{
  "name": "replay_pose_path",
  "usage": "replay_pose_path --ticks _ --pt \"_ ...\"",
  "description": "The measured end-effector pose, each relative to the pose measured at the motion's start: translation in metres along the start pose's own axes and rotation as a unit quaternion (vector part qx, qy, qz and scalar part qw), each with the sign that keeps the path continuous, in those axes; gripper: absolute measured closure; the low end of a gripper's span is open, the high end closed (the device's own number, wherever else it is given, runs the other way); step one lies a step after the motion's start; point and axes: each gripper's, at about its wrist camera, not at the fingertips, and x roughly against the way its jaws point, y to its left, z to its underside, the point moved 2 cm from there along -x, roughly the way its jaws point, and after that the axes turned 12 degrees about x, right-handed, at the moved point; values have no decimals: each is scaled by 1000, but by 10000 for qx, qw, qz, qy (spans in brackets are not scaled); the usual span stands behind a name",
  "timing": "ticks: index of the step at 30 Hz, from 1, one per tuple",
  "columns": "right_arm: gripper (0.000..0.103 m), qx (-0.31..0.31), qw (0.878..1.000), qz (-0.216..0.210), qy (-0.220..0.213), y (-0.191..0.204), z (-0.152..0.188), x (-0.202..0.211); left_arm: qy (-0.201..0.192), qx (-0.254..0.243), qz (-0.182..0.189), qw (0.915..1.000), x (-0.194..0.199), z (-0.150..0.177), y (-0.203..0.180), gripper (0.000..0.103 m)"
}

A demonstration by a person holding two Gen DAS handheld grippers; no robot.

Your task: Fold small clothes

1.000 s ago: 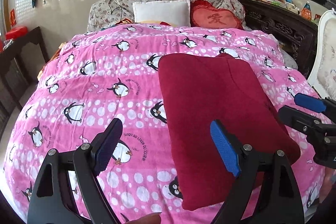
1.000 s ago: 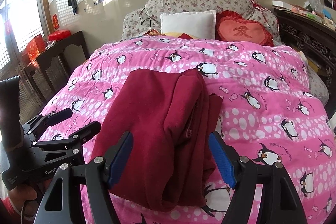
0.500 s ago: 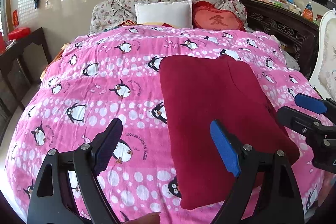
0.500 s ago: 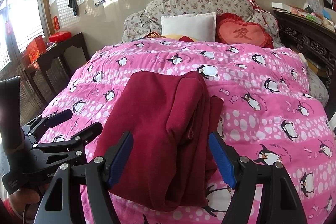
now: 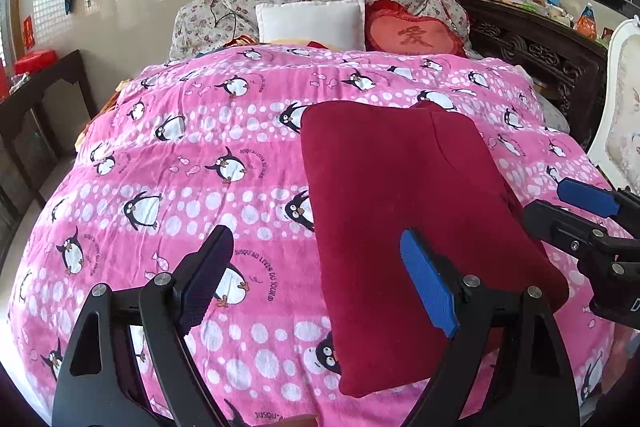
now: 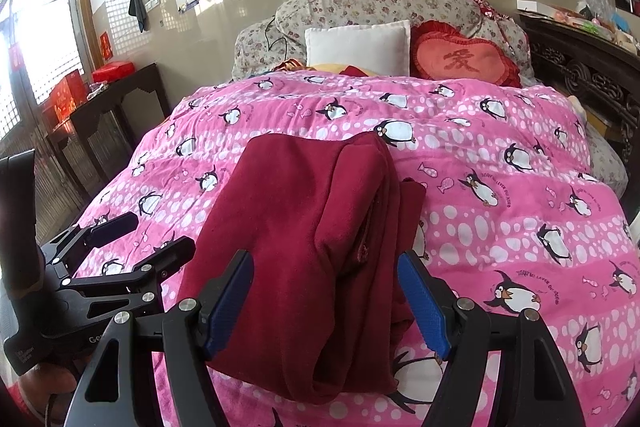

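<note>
We hold the left hand-held gripper [image 5: 316, 279] and right hand-held gripper [image 6: 326, 301] spread, empty, above the folded red garment [image 6: 304, 247] on the bed [image 6: 500, 163], pillows at twelve o'clock.

Both wrist views at bed foot, facing headboard, sharing quilt [image 5: 200, 155]

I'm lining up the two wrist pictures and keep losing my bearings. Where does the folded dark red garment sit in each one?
Left wrist view: the dark red garment lies right of centre on the penguin blanket, partly behind the left gripper's right finger.
Right wrist view: it lies at centre, running down between the open fingers of the right gripper.
Shared landmark: the red heart-shaped cushion, just right of the white pillow.
</note>
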Motion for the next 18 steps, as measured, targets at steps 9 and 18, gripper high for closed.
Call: replay_pose_path --ticks 9,18 --pt "30 -11 10000 -17 25 0 1 -2 24 -18 14 10000 -1 0 0 17" --pt "30 -9 10000 -31 50 2 1 -3 59 -7 23 10000 -2 2 -1 17"
